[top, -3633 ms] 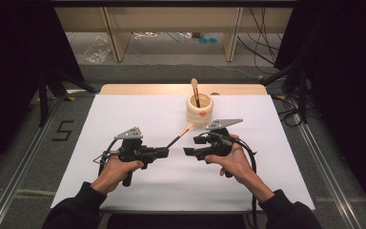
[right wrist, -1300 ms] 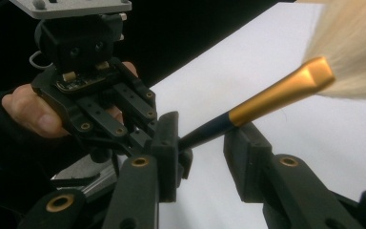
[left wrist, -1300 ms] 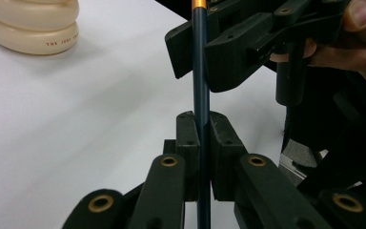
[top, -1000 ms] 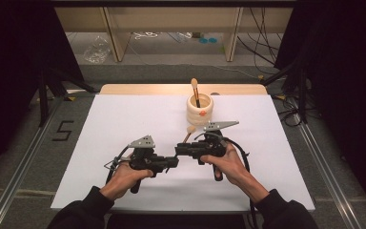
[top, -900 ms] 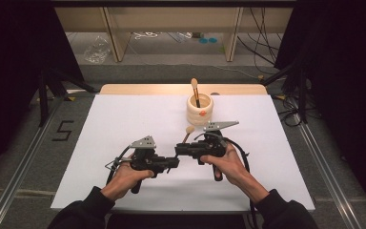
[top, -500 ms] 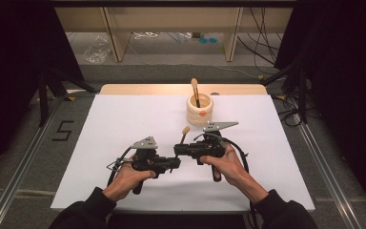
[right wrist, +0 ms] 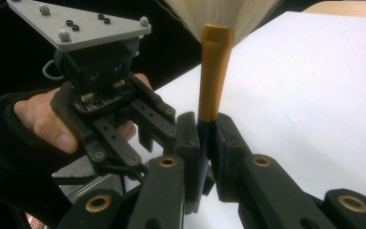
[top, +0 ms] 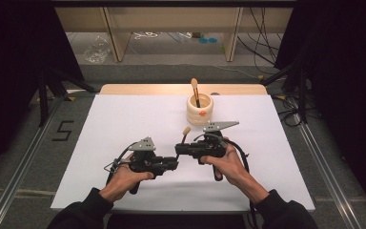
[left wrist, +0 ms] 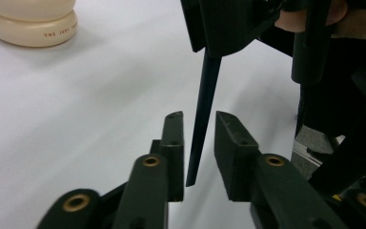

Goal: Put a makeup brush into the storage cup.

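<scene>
My right gripper (top: 178, 150) (right wrist: 205, 130) is shut on a makeup brush just below its gold ferrule (right wrist: 214, 71). The pale bristles (top: 186, 130) point away from me. Its thin black handle (left wrist: 204, 109) hangs down between the jaws of my left gripper (left wrist: 199, 139) (top: 175, 165). Those jaws stand open, with a gap on each side of the handle. The right gripper view shows the left gripper (right wrist: 155, 119) close behind the brush. A cream ribbed holder (top: 199, 109) (left wrist: 28, 21) stands at the back of the white table with a second brush (top: 195, 87) upright in it.
The white table top (top: 124, 119) runs out to a wooden strip (top: 147, 88) at its far edge. Black curtains hang at both sides, and metal rails (top: 324, 167) line the floor. The person's hand (right wrist: 43, 119) holds the left gripper.
Since 3.6 s ago both grippers have come nearer to the person and closer together. Over the last second the left gripper has edged right, so its jaws now flank the handle.
</scene>
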The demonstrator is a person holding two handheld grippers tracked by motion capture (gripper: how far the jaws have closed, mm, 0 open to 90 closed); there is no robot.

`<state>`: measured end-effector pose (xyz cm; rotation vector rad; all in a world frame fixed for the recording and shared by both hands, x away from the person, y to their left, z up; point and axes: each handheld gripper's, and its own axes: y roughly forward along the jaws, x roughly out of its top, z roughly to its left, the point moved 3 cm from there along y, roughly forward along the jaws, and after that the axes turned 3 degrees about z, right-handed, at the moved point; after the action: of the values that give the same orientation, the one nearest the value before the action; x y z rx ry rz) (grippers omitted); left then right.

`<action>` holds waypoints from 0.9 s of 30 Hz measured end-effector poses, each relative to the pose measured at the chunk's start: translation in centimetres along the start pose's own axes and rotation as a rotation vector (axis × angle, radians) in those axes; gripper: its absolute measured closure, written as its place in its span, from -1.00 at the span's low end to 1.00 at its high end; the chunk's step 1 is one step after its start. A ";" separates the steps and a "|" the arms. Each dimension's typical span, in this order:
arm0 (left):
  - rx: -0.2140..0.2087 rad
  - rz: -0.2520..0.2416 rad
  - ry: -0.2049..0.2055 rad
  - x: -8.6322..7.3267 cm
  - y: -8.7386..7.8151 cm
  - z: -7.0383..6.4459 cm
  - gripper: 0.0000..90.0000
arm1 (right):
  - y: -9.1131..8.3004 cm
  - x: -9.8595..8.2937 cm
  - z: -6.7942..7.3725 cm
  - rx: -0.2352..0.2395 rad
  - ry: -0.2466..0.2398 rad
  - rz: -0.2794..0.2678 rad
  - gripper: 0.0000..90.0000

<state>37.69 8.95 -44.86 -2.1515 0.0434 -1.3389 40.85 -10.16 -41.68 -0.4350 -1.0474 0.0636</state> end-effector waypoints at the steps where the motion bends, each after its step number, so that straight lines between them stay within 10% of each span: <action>1: -0.013 0.005 0.010 0.0 0.1 0.0 0.72 | 0.0 0.0 0.0 -0.003 -0.002 0.001 0.85; 27: -0.046 -0.028 -0.065 0.2 1.0 -0.6 0.88 | 0.1 0.2 0.3 -0.017 -0.024 -0.028 0.85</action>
<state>37.57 7.72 -44.98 -2.2410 0.0181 -1.2941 40.74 -9.95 -41.45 -0.4359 -1.0780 0.0355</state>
